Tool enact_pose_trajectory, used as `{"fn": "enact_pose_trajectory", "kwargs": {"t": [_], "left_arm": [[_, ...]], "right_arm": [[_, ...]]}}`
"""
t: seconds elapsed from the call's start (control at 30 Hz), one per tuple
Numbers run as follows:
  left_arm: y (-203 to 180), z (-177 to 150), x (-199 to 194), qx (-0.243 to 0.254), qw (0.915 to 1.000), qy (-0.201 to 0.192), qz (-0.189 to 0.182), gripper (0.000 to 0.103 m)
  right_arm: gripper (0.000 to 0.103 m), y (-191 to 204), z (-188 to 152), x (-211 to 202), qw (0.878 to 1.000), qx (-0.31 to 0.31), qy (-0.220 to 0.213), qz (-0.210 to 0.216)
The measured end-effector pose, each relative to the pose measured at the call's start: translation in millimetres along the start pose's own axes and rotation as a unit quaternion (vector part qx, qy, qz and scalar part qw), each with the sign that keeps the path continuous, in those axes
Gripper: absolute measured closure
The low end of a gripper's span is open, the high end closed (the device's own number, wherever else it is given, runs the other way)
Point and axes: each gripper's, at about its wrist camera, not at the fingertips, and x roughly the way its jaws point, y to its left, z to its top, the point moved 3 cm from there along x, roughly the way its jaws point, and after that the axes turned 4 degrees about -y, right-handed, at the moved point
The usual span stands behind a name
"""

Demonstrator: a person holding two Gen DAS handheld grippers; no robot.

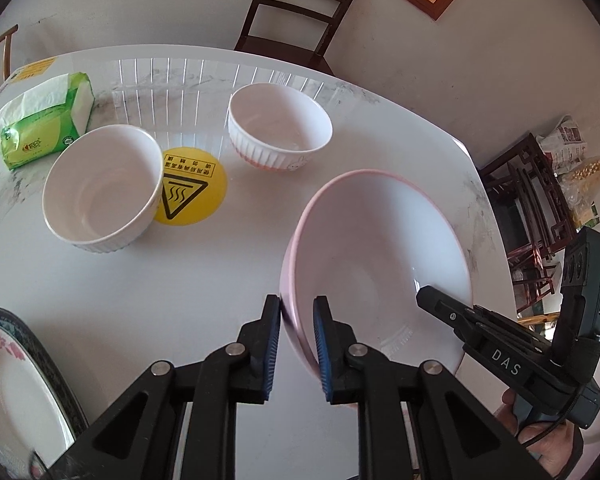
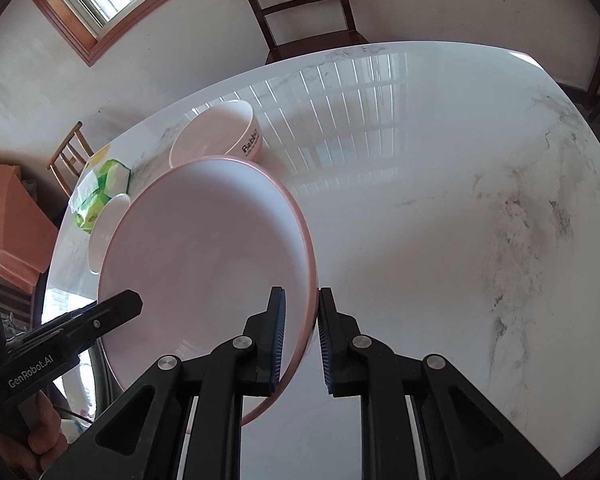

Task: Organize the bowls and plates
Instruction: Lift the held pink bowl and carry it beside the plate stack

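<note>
A large pink bowl [image 1: 380, 248] is held between both grippers above the white marble table [image 1: 180, 280]. My left gripper [image 1: 298, 332] is shut on its left rim. My right gripper [image 2: 302, 328] is shut on its right rim; it also shows in the left wrist view [image 1: 432, 296]. The bowl fills the left of the right wrist view [image 2: 204, 256]. Two white ribbed bowls stand farther back, one on the left [image 1: 100, 188] and one in the middle [image 1: 280, 128]. A floral plate with a dark rim [image 1: 16, 380] lies at the near left.
A yellow round warning sticker [image 1: 192, 192] lies between the two ribbed bowls. A green tissue pack [image 1: 46, 120] sits at the far left. A dark wooden chair [image 1: 296, 8] stands behind the table. Dark furniture with bags [image 1: 540, 200] stands to the right.
</note>
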Motion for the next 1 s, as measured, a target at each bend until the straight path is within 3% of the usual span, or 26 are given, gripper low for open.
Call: {"fn": "enact_pose_trajectory", "kwargs": {"t": [0.47, 1.0], "left_arm": [[26, -49, -27, -0.013, 0.9999, 0.011, 0.003, 0.086], [57, -84, -39, -0.024, 0.9993, 0.027, 0.012, 0.086]], "right_arm": [[0.087, 24, -58, -17, 1.000, -0.019, 0.015, 0.012], [0.086, 48, -107, -14, 0.998, -0.042, 0.050, 0.021]]}}
